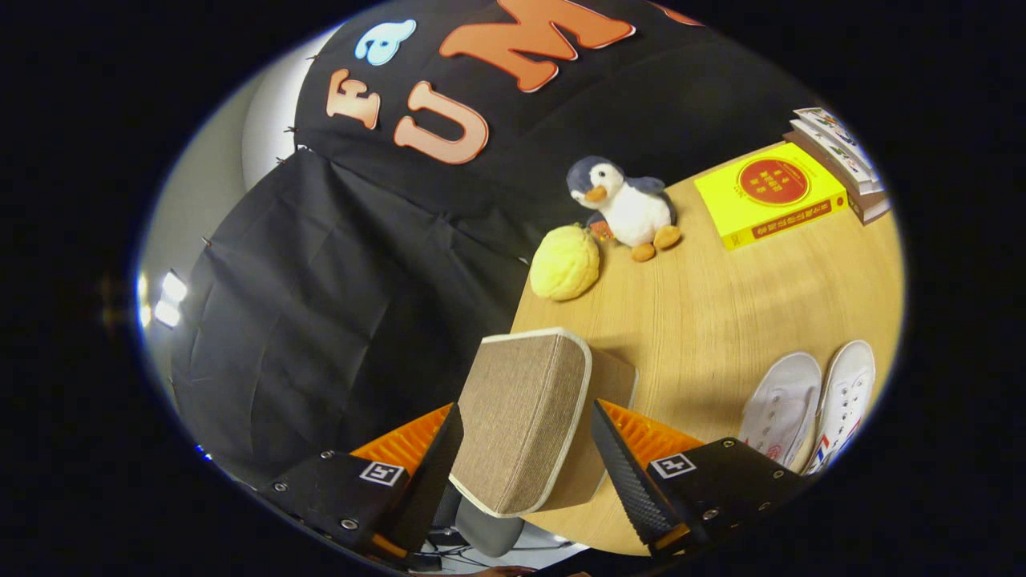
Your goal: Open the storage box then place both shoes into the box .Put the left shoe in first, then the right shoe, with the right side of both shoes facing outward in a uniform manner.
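Observation:
A beige fabric storage box with white trim stands at the table's edge. Its lid (525,417) is tilted up and faces me, and a strip of the box body (613,381) shows behind it. My gripper (527,407) is open wide, one finger on each side of the lid; I cannot tell whether the fingers touch it. Two white canvas shoes lie side by side on the table beyond the right finger, the nearer shoe (781,409) next to the farther shoe (848,397).
On the wooden table (721,320) beyond the box sit a yellow round plush (565,263), a penguin plush (629,207), a yellow book (769,200) and a stack of books (842,156). The table's edge runs beside the box, with the black booth cloth past it.

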Available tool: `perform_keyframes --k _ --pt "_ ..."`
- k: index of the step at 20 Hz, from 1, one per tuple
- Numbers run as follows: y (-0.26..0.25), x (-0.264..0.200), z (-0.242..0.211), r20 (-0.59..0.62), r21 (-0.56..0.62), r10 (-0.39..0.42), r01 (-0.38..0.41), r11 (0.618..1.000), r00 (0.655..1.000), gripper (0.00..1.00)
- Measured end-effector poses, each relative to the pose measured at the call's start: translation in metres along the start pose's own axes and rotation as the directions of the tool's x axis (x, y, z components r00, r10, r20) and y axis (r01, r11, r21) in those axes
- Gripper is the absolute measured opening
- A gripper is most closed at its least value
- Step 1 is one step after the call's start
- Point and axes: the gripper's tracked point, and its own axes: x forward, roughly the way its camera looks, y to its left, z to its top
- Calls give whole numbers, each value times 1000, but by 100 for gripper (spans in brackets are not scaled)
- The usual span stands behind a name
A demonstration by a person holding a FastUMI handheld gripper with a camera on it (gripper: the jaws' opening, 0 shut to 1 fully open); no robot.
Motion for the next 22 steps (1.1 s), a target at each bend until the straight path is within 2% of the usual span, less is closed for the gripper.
perform_keyframes --k 4,9,15,18,22 --pt "-1 24 -32 -113 38 38 -34 999 993 96" --pt "-5 49 -57 -193 69 73 -61 996 978 96" --pt "-6 74 -75 -224 137 125 -96 986 967 95" --pt "-1 79 -81 -208 186 179 -141 972 962 96" --pt "4 73 -84 -221 201 191 -147 968 956 89"
